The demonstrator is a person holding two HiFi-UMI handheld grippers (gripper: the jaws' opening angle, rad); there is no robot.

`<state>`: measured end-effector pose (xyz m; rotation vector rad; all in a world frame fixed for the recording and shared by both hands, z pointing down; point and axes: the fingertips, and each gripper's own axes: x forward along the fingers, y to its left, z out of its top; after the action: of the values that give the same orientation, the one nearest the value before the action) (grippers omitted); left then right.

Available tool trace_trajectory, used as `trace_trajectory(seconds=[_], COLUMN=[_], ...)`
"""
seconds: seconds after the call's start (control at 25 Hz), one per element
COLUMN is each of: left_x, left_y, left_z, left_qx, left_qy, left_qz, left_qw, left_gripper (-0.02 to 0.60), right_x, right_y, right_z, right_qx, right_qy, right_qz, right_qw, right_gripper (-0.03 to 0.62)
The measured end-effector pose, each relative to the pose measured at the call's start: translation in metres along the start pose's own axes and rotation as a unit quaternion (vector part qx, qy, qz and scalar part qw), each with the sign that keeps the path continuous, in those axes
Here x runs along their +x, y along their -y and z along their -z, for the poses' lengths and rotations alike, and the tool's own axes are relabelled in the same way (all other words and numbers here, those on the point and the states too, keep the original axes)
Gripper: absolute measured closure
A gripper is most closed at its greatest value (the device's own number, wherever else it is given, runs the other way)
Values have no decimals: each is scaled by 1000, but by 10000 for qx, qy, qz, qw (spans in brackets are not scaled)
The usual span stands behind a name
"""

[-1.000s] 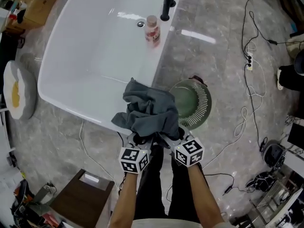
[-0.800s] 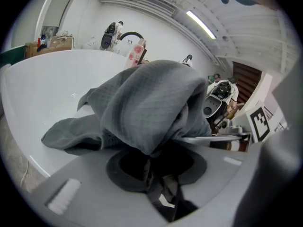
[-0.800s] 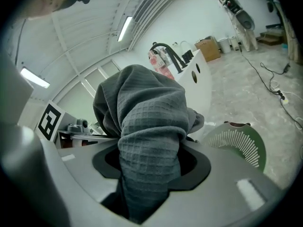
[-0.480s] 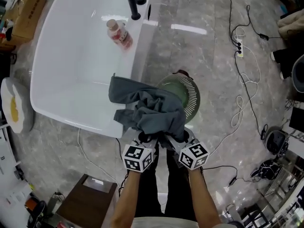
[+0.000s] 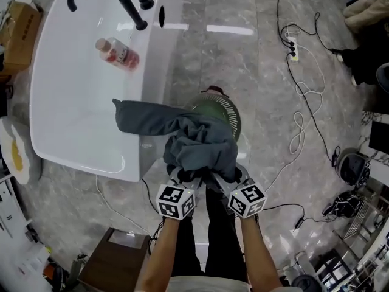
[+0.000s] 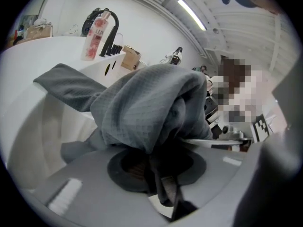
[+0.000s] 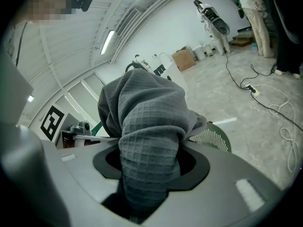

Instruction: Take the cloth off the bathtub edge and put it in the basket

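Observation:
Both grippers hold up a bunched grey waffle cloth [image 5: 197, 145], which hangs over the near side of the green slatted basket [image 5: 236, 119] on the floor. One corner of the cloth trails left over the rim of the white bathtub [image 5: 79, 120]. My left gripper [image 5: 184, 179] and right gripper [image 5: 222, 179] sit side by side under the bundle. Their jaws have just been closing, with cloth between them. In the left gripper view a dark fold of cloth [image 6: 142, 103] runs into the jaws of the left gripper [image 6: 161, 183]. In the right gripper view a thick roll of cloth [image 7: 147, 126] fills the right gripper [image 7: 142, 193].
A pink-labelled bottle [image 5: 118, 52] lies in the tub below the black faucet [image 5: 130, 8]. Cables [image 5: 302, 111] snake over the marble floor to the right. A brown box [image 5: 112, 257] stands at lower left and a cardboard box [image 5: 18, 32] at far left.
Both grippers have carried the cloth rightward, from above the tub's edge to over the basket. The cloth's loose corner now trails back toward the tub.

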<state>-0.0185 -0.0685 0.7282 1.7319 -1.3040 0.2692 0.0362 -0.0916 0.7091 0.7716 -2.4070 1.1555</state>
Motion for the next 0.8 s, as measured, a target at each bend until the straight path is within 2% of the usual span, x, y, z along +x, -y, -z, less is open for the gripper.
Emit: trace_trajectory(seconds=[0.44,0.8], left_x=[55,93], left_y=[26,-19], left_z=[3,19], left_qx=[-75,-421], left_qy=[-272,-485], left_qz=[265,-154], left_qw=[9993,9978], left_gripper=[434,437], right_x=[-17,34], right_y=[55,89], right_z=[-2,21], right_qx=[301,451], right_qy=[21,-504], right_qz=[424,281], right_qw=[9986,9973], right_gripper=[398,401])
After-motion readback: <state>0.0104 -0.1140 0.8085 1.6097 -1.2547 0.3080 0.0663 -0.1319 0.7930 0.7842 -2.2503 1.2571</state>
